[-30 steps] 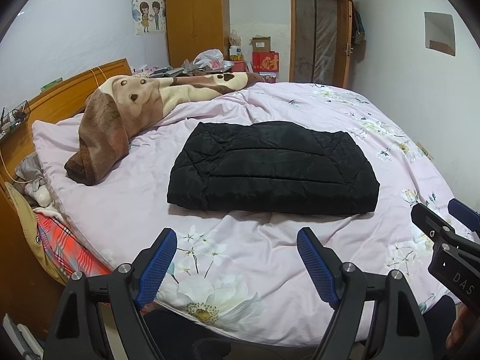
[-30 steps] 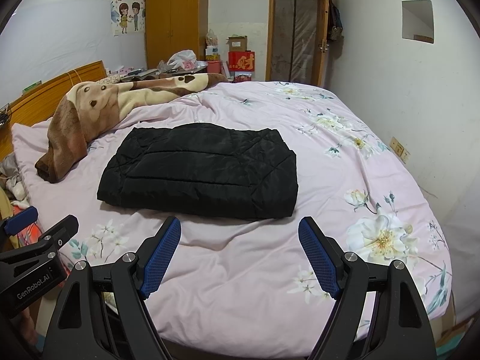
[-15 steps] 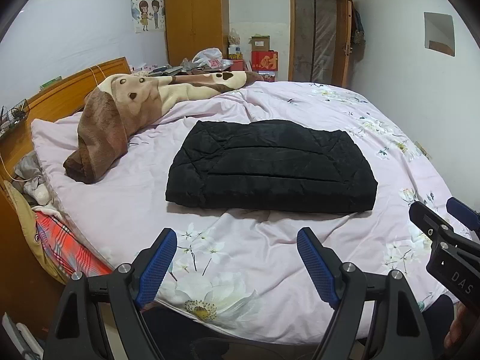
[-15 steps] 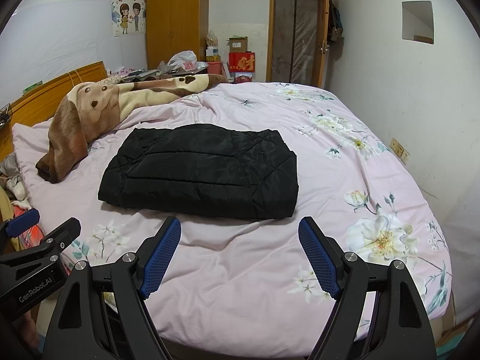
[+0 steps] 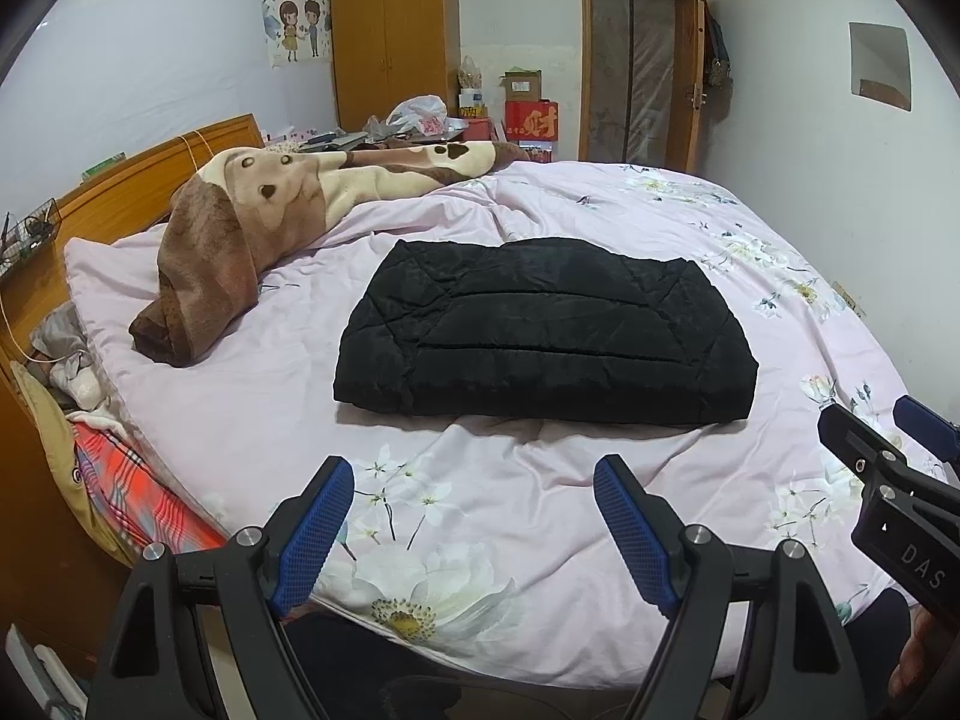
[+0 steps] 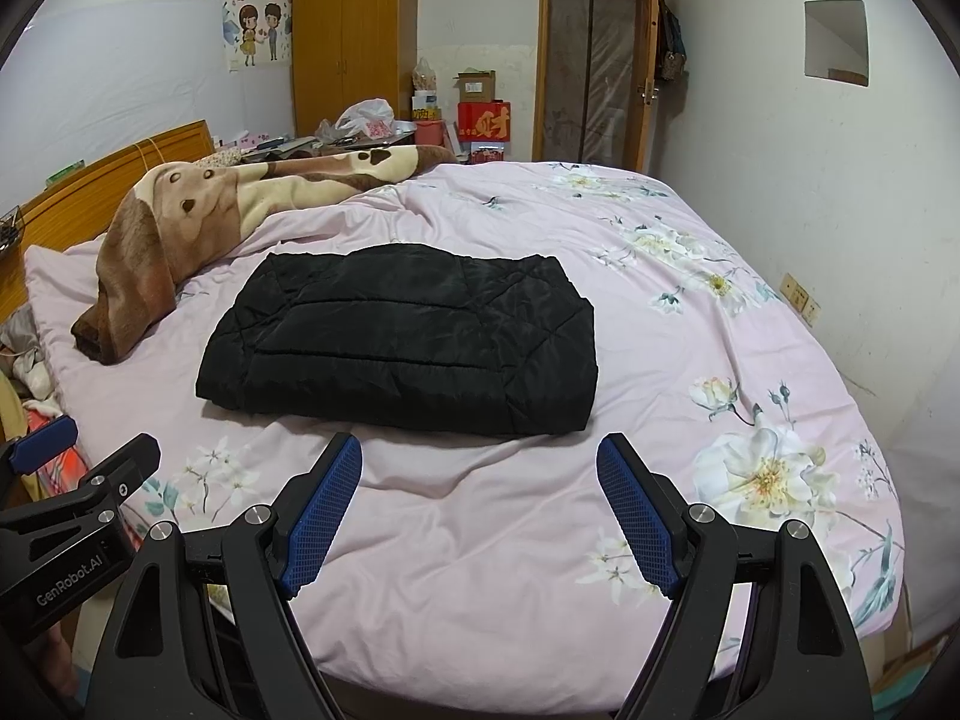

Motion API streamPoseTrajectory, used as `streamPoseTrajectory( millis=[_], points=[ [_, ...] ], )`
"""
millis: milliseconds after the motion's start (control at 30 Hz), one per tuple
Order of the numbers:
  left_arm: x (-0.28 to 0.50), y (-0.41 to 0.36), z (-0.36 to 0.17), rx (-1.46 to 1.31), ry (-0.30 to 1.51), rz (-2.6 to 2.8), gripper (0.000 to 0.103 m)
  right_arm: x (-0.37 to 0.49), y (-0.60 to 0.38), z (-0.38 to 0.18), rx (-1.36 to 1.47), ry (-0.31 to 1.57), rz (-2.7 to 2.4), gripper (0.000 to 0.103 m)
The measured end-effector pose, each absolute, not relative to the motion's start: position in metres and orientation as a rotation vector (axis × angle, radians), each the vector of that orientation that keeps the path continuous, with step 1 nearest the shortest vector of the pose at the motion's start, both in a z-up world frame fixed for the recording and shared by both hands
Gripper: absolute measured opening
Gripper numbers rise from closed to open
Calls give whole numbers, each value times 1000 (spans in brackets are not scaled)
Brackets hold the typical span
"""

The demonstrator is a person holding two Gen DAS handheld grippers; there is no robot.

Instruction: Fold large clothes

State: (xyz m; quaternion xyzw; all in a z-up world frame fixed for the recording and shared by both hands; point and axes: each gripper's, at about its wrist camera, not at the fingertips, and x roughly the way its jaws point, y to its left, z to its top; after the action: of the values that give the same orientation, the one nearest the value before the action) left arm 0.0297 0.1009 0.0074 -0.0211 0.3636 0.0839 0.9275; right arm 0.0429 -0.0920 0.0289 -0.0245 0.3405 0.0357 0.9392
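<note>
A black quilted jacket lies folded into a flat rectangle in the middle of the pink floral bedspread; the right wrist view shows the same jacket. My left gripper hangs over the bed's near edge, short of the jacket, open with nothing between its blue pads. My right gripper is also open and empty, just in front of the jacket's near edge. Each gripper shows in the other's view: the right gripper at the right border, the left gripper at the left border.
A brown and cream fleece blanket is heaped at the bed's left near the wooden headboard. Loose clothes hang off the left side. A wardrobe, boxes and a door stand behind the bed. A wall runs along its right.
</note>
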Motion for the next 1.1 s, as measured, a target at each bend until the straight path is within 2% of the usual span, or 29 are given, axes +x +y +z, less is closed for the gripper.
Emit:
streamPoseTrajectory(
  millis=[1100],
  points=[
    [28,101,5,-45,749,175,82,42,-92,28,-49,697,74,80]
  ],
)
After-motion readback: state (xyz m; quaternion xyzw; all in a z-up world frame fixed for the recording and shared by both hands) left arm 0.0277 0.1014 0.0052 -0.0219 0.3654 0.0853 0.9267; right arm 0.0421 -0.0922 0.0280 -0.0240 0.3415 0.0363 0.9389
